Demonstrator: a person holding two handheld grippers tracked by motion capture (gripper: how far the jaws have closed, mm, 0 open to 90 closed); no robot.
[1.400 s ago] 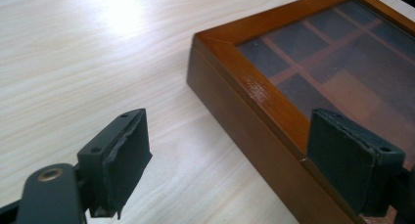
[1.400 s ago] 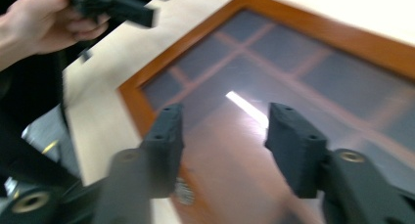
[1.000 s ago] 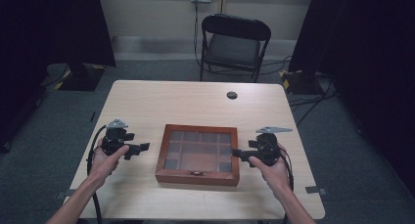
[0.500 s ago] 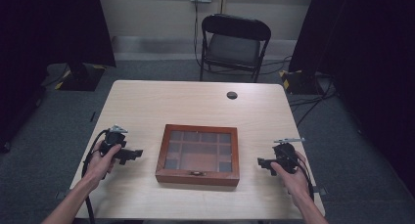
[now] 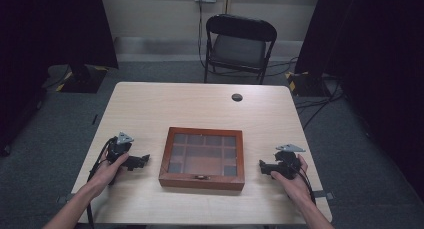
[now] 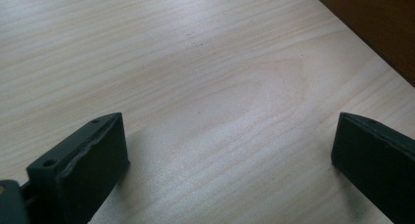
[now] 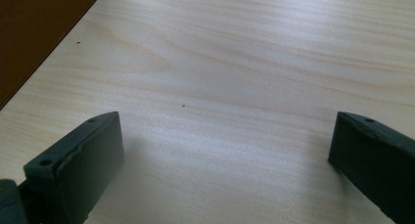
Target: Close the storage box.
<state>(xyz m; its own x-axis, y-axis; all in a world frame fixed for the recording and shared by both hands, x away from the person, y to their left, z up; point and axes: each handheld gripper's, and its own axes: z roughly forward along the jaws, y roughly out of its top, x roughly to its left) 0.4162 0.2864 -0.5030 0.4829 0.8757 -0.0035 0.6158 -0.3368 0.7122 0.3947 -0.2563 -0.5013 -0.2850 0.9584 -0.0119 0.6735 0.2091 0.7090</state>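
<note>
Wooden box (image 5: 202,159) with glass-pane lid sits shut near the front middle of the surface (image 5: 165,104), brass clasp facing the person. Left hand-held gripper (image 5: 142,160) rests low on the surface just left of the box, not touching it, jaws spread wide and just been opening, nothing between them; left gripper view shows bare wood between the jaws and a box corner (image 6: 372,28) top right. Right hand-held gripper (image 5: 263,165) low on the surface right of the box, apart from it, jaws spread wide, just been opening, empty; box edge (image 7: 34,33) top left in right gripper view. Small dark round thing (image 5: 237,97) near far edge. Folding chair (image 5: 235,46) behind the surface
</note>
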